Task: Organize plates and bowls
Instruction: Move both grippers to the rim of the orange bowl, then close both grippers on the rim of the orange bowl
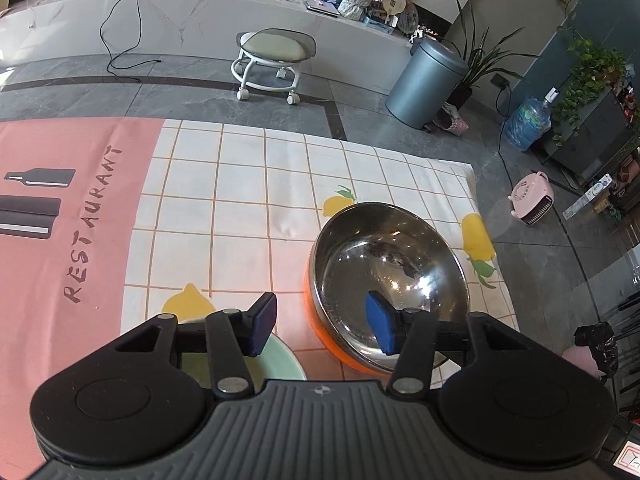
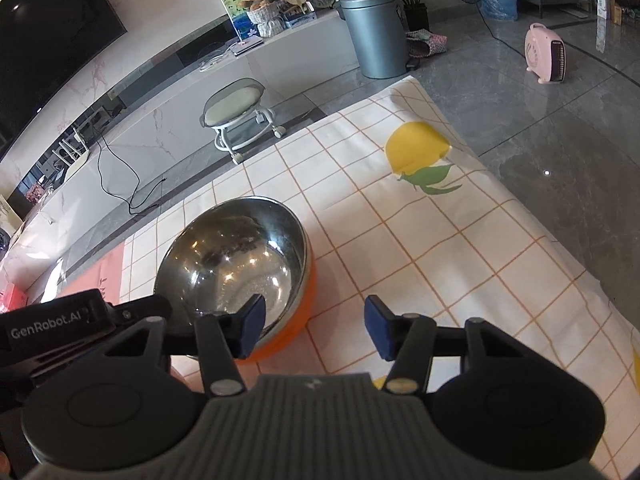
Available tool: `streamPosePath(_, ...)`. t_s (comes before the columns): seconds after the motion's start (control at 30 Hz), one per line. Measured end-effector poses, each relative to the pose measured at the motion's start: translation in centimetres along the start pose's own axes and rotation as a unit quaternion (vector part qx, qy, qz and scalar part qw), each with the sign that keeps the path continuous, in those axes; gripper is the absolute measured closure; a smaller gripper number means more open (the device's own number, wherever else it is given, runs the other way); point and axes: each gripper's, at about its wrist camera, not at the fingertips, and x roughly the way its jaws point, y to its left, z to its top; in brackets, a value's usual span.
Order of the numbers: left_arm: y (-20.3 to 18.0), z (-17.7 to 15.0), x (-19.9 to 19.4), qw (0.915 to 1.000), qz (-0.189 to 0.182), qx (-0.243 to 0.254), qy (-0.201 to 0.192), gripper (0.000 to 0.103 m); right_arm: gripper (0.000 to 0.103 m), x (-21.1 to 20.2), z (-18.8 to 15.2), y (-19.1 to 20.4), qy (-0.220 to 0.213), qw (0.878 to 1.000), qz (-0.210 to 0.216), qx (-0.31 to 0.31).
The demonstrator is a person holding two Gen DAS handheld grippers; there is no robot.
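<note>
A steel bowl (image 1: 384, 268) sits nested in an orange bowl (image 1: 320, 320) on the lemon-print tablecloth (image 1: 248, 200). My left gripper (image 1: 322, 326) is open, its right finger over the bowl's near inside and its left finger above a pale green dish (image 1: 280, 360), mostly hidden under the gripper. In the right wrist view the steel bowl (image 2: 236, 256) in its orange bowl (image 2: 292, 320) lies left of centre. My right gripper (image 2: 314, 328) is open and empty, its left finger at the bowl's near rim. The left gripper's body (image 2: 52, 324) shows at the left.
A pink cloth (image 1: 60, 240) printed RESTAURANT covers the table's left part. Beyond the table on the floor stand a wheeled stool (image 1: 272, 60), a grey bin (image 1: 424, 80), a pink heater (image 1: 532, 200) and a water jug (image 1: 528, 124).
</note>
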Motion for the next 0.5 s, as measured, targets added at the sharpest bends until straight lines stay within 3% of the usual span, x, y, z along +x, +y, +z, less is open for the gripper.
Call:
streamPosePath(0.13,0.0,0.0,0.9,1.0000,0.003,-0.006,0.007,0.066,0.060,1.2,0.1,-0.2,0.009,1.000,0.006,0.016)
streamPosePath(0.33,-0.6,0.0,1.0,0.9999,0.004,0.015,0.006,0.083,0.081,1.5,0.2,0.1,0.007,1.000,0.023,0.017)
streamPosePath(0.5,-0.6,0.1,1.1,0.9997,0.002,0.021,0.014,0.087,0.085,1.3,0.0,0.3,0.002,1.000,0.020,0.015)
